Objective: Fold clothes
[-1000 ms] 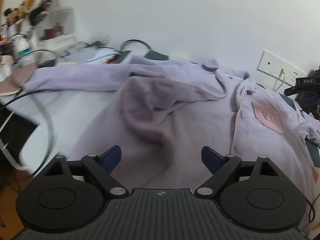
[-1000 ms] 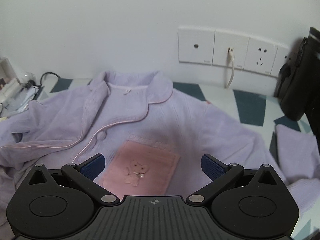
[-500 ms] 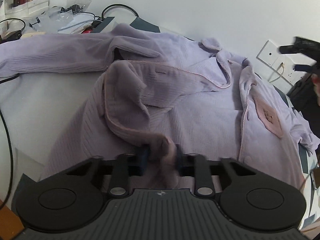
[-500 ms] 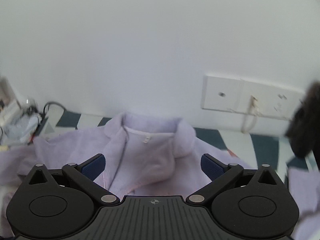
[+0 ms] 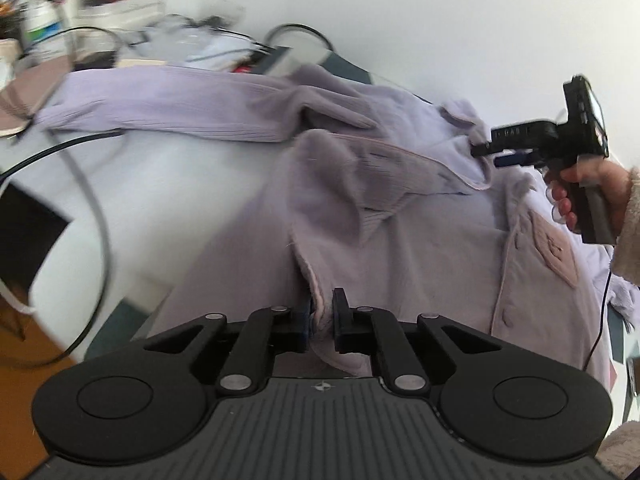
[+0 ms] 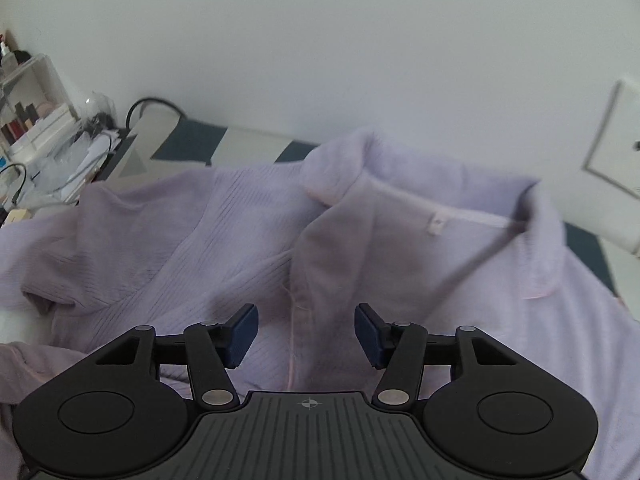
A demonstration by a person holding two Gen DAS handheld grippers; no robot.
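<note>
A lilac fleece pyjama top [image 5: 420,240] lies spread on the table, one sleeve [image 5: 160,108] stretched to the left and a pink pocket [image 5: 554,248] on the right. My left gripper [image 5: 322,312] is shut on the top's front edge near the hem, with a fold of fabric pinched between the pads. My right gripper [image 6: 306,332] hovers over the button placket just below the collar [image 6: 400,184]. Its jaws are closing, the fabric lies beneath them and the pads do not press on it. In the left wrist view the right gripper [image 5: 486,154] points at the collar.
Black cables [image 5: 92,184] loop over the white surface at the left. A shelf with bottles and clutter [image 5: 100,0] stands at the back left. A wall socket plate [image 6: 616,160] is behind the collar. A person's hand [image 5: 576,188] holds the right gripper's handle.
My left gripper has shut on the top's front edge and shifted with it. My right gripper has travelled from above the pink pocket up to the collar, and its jaws have narrowed.
</note>
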